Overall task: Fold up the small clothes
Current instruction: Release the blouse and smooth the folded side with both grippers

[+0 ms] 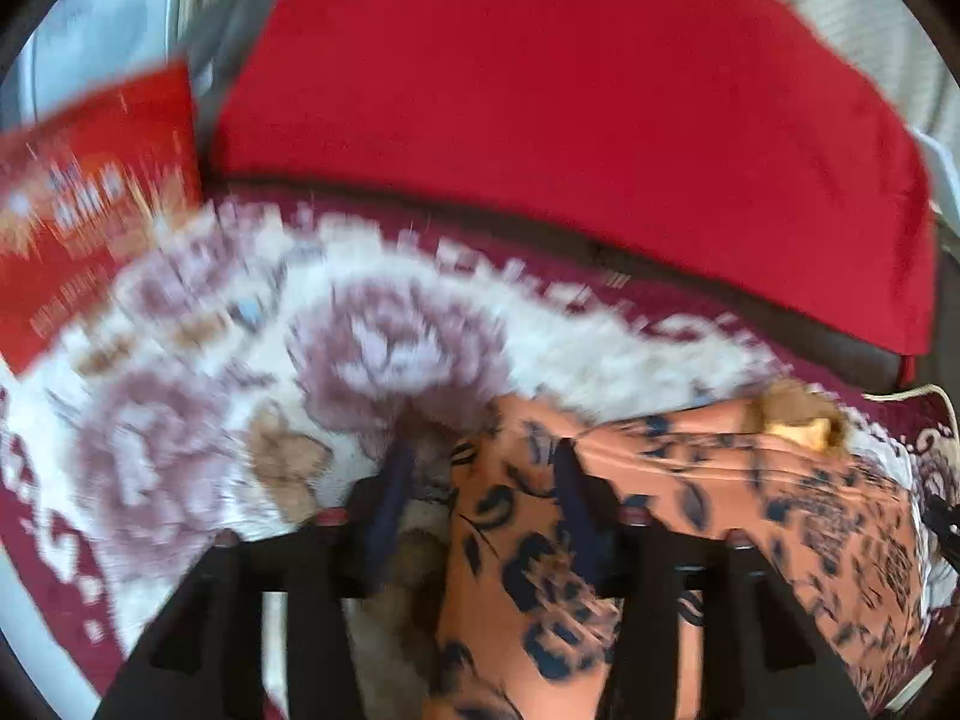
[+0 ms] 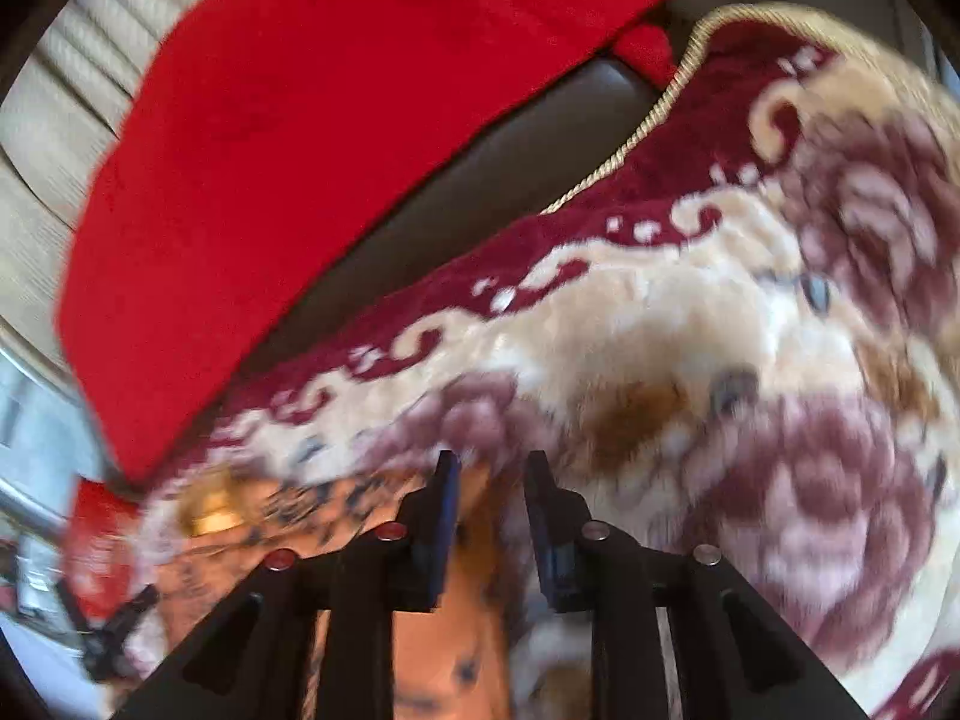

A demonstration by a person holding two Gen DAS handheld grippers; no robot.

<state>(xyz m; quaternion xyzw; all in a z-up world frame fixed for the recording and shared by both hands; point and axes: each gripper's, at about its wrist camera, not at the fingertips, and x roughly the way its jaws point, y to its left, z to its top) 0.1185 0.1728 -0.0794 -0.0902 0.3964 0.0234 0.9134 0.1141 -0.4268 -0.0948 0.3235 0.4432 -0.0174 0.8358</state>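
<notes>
We note an orange garment (image 1: 690, 510) with a dark leaf print lying on a plush floral blanket (image 1: 198, 372) (cream ground, mauve roses, maroon border). Both views are motion-blurred.

Left wrist view: the left tongs (image 1: 486, 462) stand spread. The garment's edge lies between the two fingers and runs under the right-hand finger (image 1: 573, 498); we see no pinch on the cloth. The garment spreads from the tongs toward the lower right of this view, with a lighter yellowish patch at its far corner.

Right wrist view: the right tongs (image 2: 489, 474) show a narrow gap between the fingers. Orange cloth (image 2: 444, 636) sits below and between them, but whether the pads press on it we cannot tell (blur, and the cloth lies close to the lens). The garment extends to the left of these tongs.

Behind the blanket, a red cloth (image 1: 570, 96) drapes over a dark cushion (image 2: 480, 180). A red printed packet (image 1: 90, 198) lies at the blanket's far left edge.
</notes>
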